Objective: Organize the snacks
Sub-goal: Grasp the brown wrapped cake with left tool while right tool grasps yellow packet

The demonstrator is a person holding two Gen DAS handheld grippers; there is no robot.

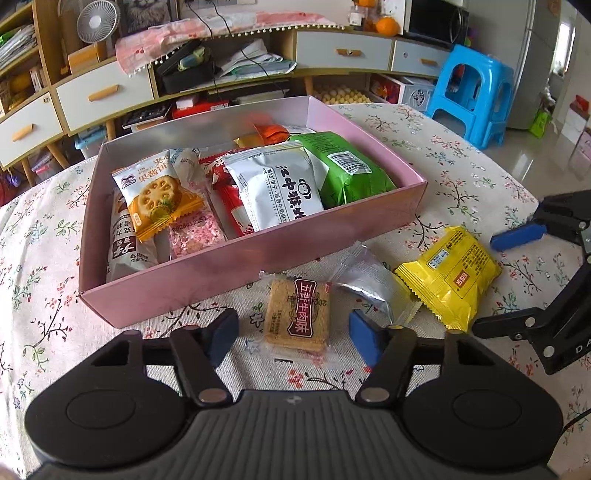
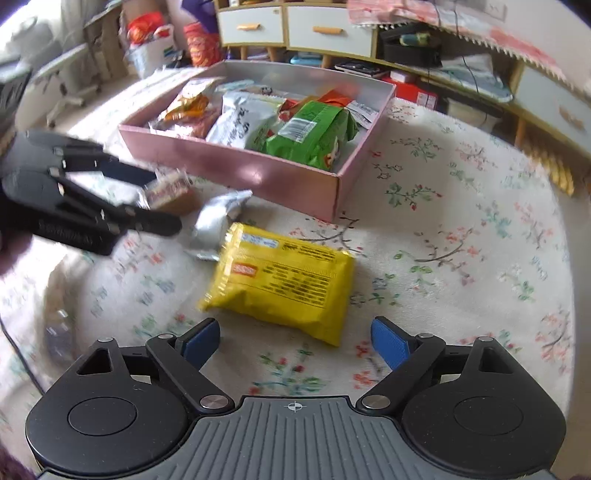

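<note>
On the floral tablecloth (image 1: 461, 155): pink box (image 1: 258, 254), open-topped, packed with snacks. Inside, from the left wrist view: orange jam-biscuit pack (image 1: 157, 195) lying on top at the left side, white pouch with black lettering (image 1: 280, 188) in the middle, green packet (image 1: 343, 166) at the right, barcode facing up. Red and pink wrappers showing between them, partly covered.

Just outside the box's near wall, 3 loose items in a row: clear-wrapped cracker pack with dark red label (image 1: 297, 317), crumpled silver wrapper (image 1: 369, 277) beside it, yellow packet (image 1: 448, 277) at the right, overlapping the silver wrapper's edge.

Left gripper (image 1: 293, 338): spread wide, blue pads on either side of the cracker pack, not touching it as far as can be seen. Seen again at the left of the right wrist view, blurred.

Right gripper (image 2: 295, 339): spread wide too, holding nothing, pads just short of the yellow packet's near edge, packet lying flat with its printed back up.

Beyond the table: wooden sideboard with white drawers (image 1: 343, 50), blue plastic stool (image 1: 476, 92), small white fan (image 1: 98, 20) on the shelf.
</note>
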